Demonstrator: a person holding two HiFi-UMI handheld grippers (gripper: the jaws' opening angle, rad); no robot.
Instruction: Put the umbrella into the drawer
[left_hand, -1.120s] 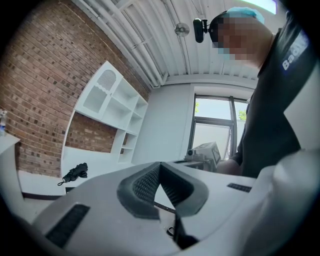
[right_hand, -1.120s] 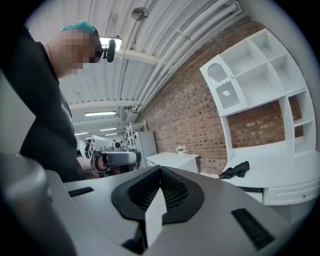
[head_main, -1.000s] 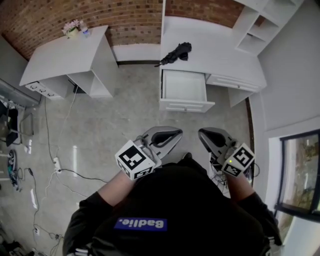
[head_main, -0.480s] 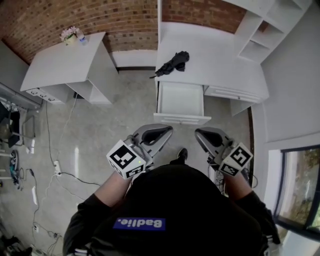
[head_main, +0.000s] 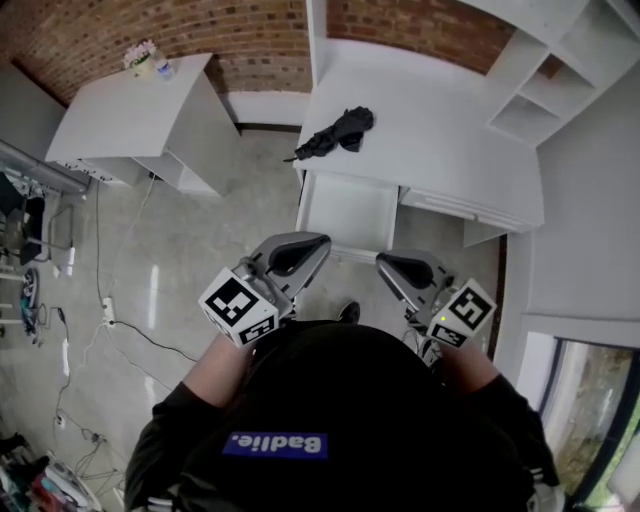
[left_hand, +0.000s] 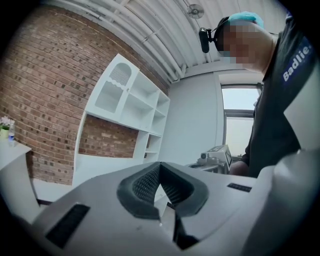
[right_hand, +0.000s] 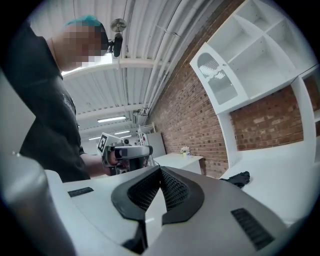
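The left tool (head_main: 305, 248) and right tool (head_main: 393, 267) are both clenched, gripping nothing. The umbrella (head_main: 335, 133) lies on the table (head_main: 450, 130) at twelve o'clock, well apart. Between, the drawer (head_main: 345, 210) stands open, showing its bare bottom.

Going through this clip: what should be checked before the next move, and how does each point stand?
1. Umbrella free to grasp: ok. It lies folded on the desk, with nothing on it.
2. Drawer open: ok.
3. Drawer has room: ok as far as seen. The part in view is bare, but the near edge is hidden behind the tools.
4. Left tool ready to grasp: not ok. Its jaws are shut and empty.
5. Right tool ready to grasp: not ok. Its jaws are shut and empty.
6. Tools at the umbrella: not ok. Both are short of the desk, in front of the drawer.
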